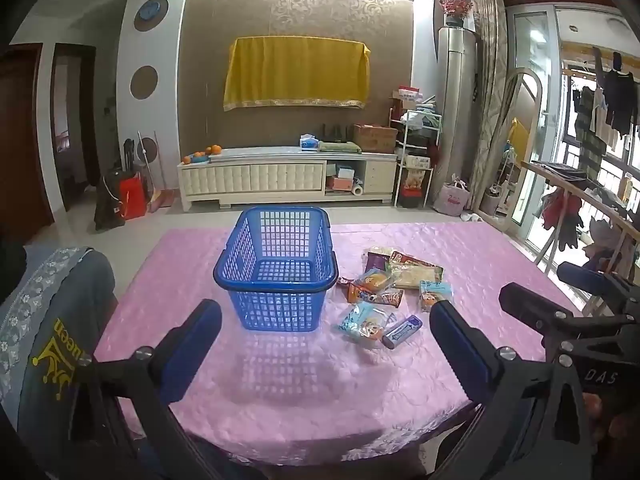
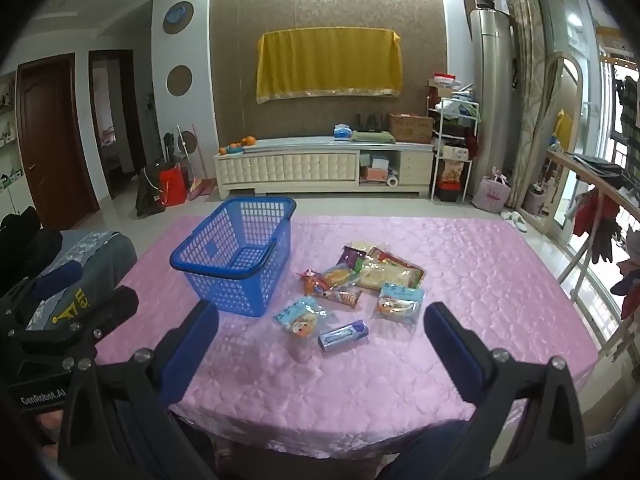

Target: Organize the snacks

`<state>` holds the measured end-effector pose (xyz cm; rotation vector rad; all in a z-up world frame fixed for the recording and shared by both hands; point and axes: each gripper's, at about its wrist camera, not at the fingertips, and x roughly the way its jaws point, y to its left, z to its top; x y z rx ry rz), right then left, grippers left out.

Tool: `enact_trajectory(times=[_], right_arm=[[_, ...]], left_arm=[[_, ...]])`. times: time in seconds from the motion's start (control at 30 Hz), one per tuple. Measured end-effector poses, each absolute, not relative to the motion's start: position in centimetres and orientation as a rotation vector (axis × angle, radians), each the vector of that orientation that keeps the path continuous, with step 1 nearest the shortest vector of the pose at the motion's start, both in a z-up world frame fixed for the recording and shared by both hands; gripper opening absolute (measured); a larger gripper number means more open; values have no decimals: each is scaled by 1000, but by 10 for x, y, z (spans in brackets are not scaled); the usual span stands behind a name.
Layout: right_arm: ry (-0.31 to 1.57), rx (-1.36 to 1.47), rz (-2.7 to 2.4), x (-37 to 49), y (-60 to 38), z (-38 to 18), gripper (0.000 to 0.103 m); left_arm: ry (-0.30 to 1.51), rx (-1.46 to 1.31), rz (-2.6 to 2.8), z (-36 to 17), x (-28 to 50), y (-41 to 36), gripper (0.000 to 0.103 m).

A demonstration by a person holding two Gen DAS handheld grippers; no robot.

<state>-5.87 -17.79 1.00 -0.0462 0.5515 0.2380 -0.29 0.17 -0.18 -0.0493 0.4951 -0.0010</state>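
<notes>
An empty blue plastic basket (image 1: 276, 268) stands on the pink tablecloth (image 1: 304, 384); it also shows in the right wrist view (image 2: 236, 256). To its right lies a pile of snack packets (image 1: 394, 280), (image 2: 360, 280), with a small purple-blue box (image 1: 402, 332), (image 2: 343, 335) nearest me and light-blue packets (image 2: 301, 319), (image 2: 399, 302) beside it. My left gripper (image 1: 324, 332) is open and empty, held above the table's near edge before the basket. My right gripper (image 2: 320, 336) is open and empty, facing the snacks. The right gripper also shows in the left wrist view (image 1: 560, 300).
A chair with a grey cover (image 1: 52, 320) stands at the table's left. Beyond the table are a white TV cabinet (image 1: 288, 180), a shelf rack (image 1: 416, 160) and a clothes rail (image 1: 580, 200) by the window on the right.
</notes>
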Motion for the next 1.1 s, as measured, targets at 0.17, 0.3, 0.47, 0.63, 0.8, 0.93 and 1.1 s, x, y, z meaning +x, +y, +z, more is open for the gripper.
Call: enact_trajectory(times=[0.17,0.3,0.47,0.63,0.8,0.93,1.1], right_arm=[[564,-42,243,-59,-180,9,103],[570,-43,247,-59,-180,8,103],[574,-44,250,-61,-180,7,103],[583,-43,253,-61,-181,7,103],[590,-47,256,-60,-180,7,103],[598,-45,260,-58,-180,6,103],[601,-54,260,-59,-179,4,103]], left_arm=[[503,-55,0,-1,-5,1,103],[509,-59,-4,-1,-4,2,103],[509,-49,-2,-1,-3,4,103],[511,-44,-1,-4,-1,3,103],[514,-47,-2,-4,-1,4,103],[518,-50,-6,-5,-1,5,103],[516,-41,-7,-5,-2,4,103]])
